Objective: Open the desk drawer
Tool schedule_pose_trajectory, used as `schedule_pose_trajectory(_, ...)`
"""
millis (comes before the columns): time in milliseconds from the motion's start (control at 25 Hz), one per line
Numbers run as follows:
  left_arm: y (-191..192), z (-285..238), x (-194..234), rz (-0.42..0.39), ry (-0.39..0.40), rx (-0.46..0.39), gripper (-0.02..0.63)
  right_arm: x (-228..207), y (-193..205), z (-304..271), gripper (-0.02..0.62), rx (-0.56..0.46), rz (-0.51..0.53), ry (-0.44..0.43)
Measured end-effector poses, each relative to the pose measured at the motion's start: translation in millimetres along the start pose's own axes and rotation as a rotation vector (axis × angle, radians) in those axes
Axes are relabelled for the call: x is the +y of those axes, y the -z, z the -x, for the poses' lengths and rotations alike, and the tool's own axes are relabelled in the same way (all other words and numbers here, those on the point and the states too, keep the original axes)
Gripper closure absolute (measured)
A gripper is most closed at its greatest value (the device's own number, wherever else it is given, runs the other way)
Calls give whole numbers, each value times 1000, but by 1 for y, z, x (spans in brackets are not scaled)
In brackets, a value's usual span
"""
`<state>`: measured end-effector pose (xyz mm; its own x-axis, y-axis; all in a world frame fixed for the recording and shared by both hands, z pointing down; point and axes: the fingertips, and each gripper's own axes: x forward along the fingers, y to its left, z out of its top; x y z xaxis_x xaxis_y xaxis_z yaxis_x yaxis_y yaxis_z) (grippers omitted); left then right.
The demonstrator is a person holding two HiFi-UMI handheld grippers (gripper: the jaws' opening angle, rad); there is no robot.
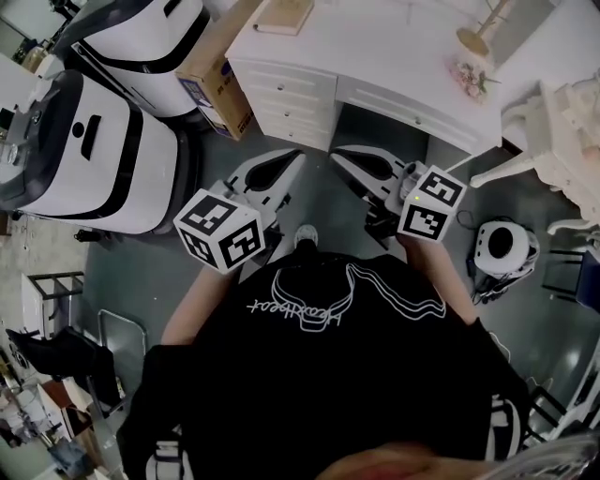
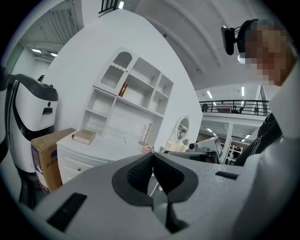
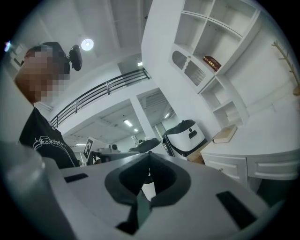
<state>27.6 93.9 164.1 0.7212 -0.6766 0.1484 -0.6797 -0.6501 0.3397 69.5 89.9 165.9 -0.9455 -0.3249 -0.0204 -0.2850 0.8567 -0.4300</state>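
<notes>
– Which drawer is it? I count several.

– I can't say. The desk (image 1: 375, 42) has a stack of small drawers (image 1: 289, 98) under the left end of its tabletop and a wide drawer (image 1: 398, 105) along the front edge. All of them sit flush and shut, so what is inside is hidden.

– And the two tools?

– Both are held well short of the desk front. The left gripper (image 1: 281, 164) has its jaws pressed together on nothing. The right gripper (image 1: 352, 161) is also closed tip to tip and empty.

– Any other containers?

– A cardboard box (image 1: 217, 67) stands on the floor against the desk's left end. Its top is closed, so I can't tell its contents. A book (image 1: 284, 14) lies by the tabletop's back left corner. One compartment of the shelf unit (image 2: 136, 96) above holds a small brown thing (image 2: 123, 89), standing upright.
</notes>
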Motion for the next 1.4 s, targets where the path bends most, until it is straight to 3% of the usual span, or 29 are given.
schedule_pose_trajectory(360,-10,-60,118,52,15,57,601,-110,-6,-74,590,58,-130,48)
schedule_pose_trajectory(640,10,-100,197,90,41,114,601,-181,9,-110,591,118,-191,111)
schedule_pose_trajectory(840,28,-120,245,58,-12,141,600,-224,33,-117,591,145,-234,168)
schedule_pose_trajectory(1040,55,-137,287,19,-114,159,589,-253,59,-111,590,177,-276,201)
schedule_pose_trajectory(1400,96,-168,349,116,-244,167,512,-305,92,-131,591,256,-306,191)
